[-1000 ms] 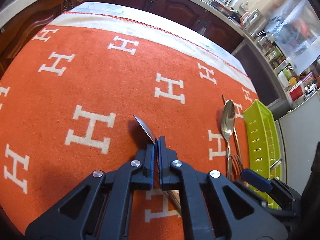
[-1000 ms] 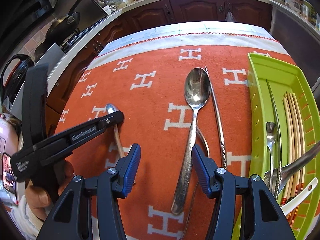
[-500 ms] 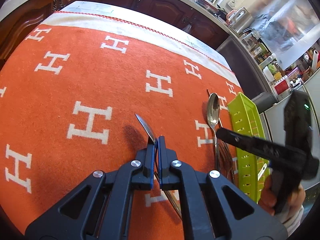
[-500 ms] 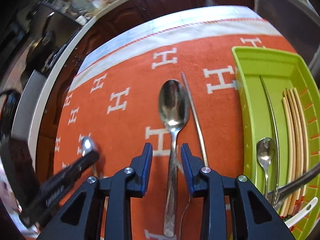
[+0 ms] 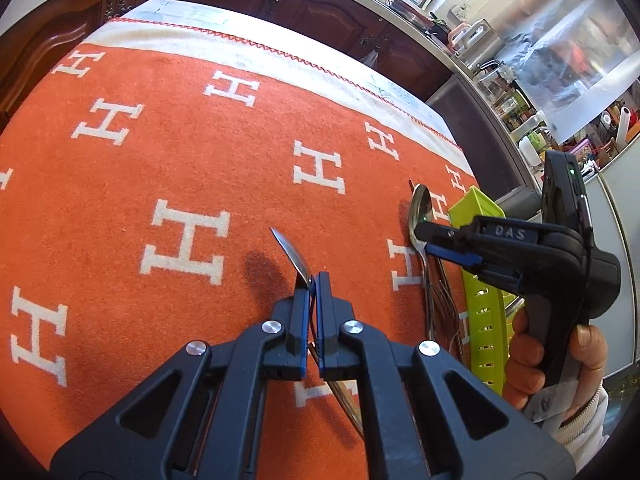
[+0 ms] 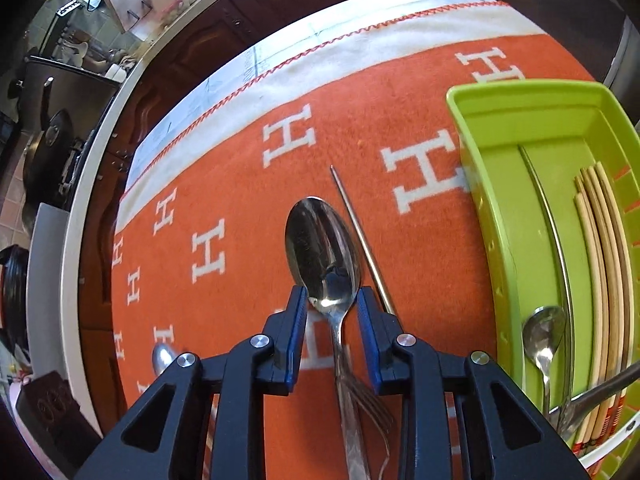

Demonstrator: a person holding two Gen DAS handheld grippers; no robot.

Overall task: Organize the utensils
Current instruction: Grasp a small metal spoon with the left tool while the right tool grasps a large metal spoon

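Observation:
My left gripper [image 5: 313, 280] is shut on a small wooden-handled spoon [image 5: 291, 251], held edge-on just above the orange cloth. My right gripper [image 6: 331, 300] is open, its fingers straddling the neck of a large steel spoon [image 6: 320, 240] that lies on the cloth. A fork [image 6: 366, 396] lies under that spoon's handle and a thin metal chopstick [image 6: 360, 240] lies beside it. The right gripper also shows in the left wrist view [image 5: 424, 236], over the large spoon [image 5: 420, 216].
A green utensil tray [image 6: 480, 152] at the right holds a small spoon [image 6: 542, 336], wooden chopsticks [image 6: 600, 248] and other cutlery. The orange cloth [image 5: 160, 140] with white H marks covers the table. Dark cabinets and a counter stand beyond.
My right gripper moved forward and down over the large spoon, narrowing its opening around the neck. My left gripper stays shut on the small spoon and barely shifted.

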